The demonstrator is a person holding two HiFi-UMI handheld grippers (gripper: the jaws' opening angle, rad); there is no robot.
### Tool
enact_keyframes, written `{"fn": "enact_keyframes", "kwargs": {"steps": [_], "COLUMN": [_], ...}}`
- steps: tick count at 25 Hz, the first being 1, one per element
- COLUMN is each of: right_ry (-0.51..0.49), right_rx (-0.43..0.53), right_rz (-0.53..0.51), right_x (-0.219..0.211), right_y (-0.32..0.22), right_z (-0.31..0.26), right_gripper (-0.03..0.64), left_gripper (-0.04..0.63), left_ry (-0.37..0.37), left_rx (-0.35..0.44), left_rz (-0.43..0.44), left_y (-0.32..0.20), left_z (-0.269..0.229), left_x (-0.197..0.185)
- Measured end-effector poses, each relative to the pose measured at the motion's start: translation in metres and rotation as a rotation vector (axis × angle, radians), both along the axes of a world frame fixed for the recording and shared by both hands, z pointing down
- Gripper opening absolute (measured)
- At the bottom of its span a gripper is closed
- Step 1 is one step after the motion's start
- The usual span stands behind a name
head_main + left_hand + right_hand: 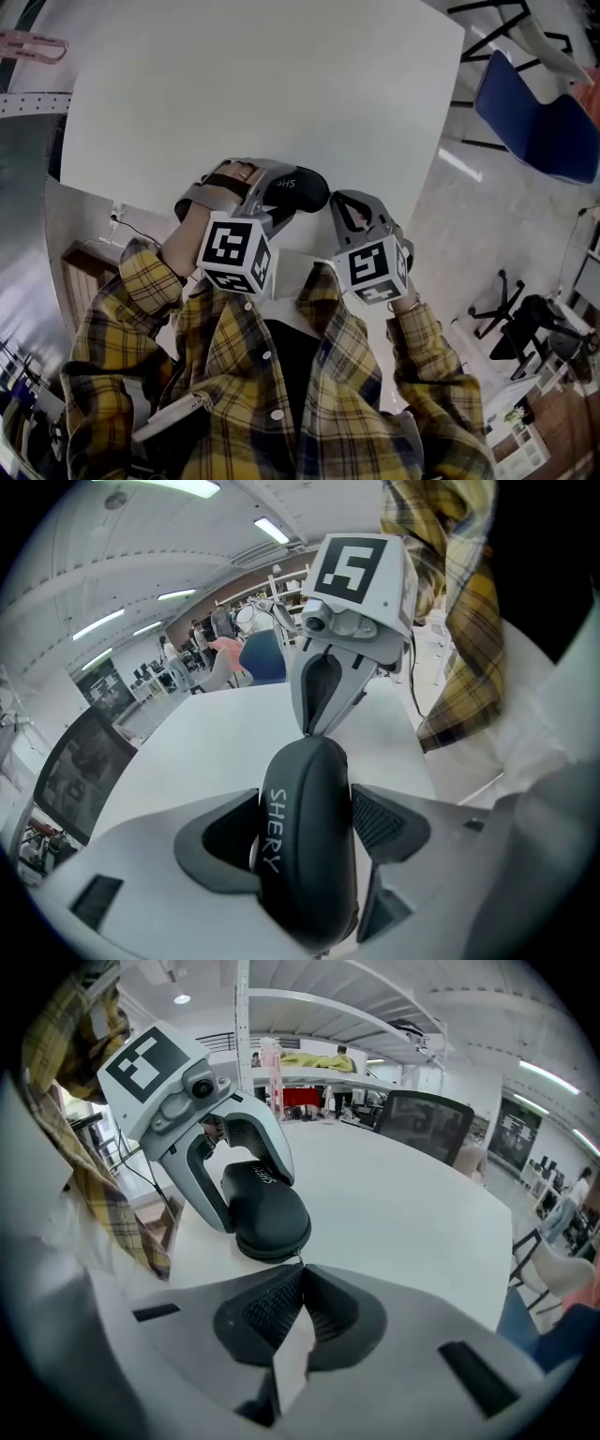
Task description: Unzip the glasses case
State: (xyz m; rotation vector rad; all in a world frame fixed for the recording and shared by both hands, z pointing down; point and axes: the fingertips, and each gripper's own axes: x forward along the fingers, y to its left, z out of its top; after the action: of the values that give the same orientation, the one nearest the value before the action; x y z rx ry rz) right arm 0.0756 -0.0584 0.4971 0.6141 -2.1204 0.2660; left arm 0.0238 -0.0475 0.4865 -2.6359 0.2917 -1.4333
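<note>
Two claws work close to the body: left claw [309, 822] clamped across the black SHERY glasses case [267, 1208], over the white counter's [281, 84] near edge; right claw [300, 1274] pinched together on the zipper pull [298, 1261] at the case's end.

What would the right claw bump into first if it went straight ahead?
The black glasses case, almost touching its tips. The right claw looks shut on the tiny zipper pull at the case's end.
</note>
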Motion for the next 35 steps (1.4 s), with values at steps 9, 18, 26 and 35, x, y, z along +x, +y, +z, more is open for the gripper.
{"fn": "enact_keyframes", "kwargs": {"steps": [9, 18, 26, 35], "right_ry": [0.039, 0.026, 0.058, -0.054], "right_rx": [0.039, 0.048, 0.057, -0.082], "right_rz": [-0.31, -0.278, 0.033, 0.072], "right_x": [-0.019, -0.01, 0.035, -0.025], "right_y": [-0.026, -0.025, 0.003, 0.057], "right_z": [0.009, 0.005, -0.002, 0.004], "right_gripper": [0.0, -0.002, -0.002, -0.002], "left_gripper": [0.314, 0.314, 0.314, 0.331], "left_ry": [0.008, 0.083, 0.245, 0.516], "left_rx": [0.029, -0.01, -0.258, -0.72], "left_rz": [0.005, -0.112, -0.592, -1.143], "left_y": [-0.001, -0.011, -0.023, -0.022], "left_z": [0.001, -0.007, -0.035, -0.026], "left_x": [-0.004, -0.01, -0.031, -0.059]}}
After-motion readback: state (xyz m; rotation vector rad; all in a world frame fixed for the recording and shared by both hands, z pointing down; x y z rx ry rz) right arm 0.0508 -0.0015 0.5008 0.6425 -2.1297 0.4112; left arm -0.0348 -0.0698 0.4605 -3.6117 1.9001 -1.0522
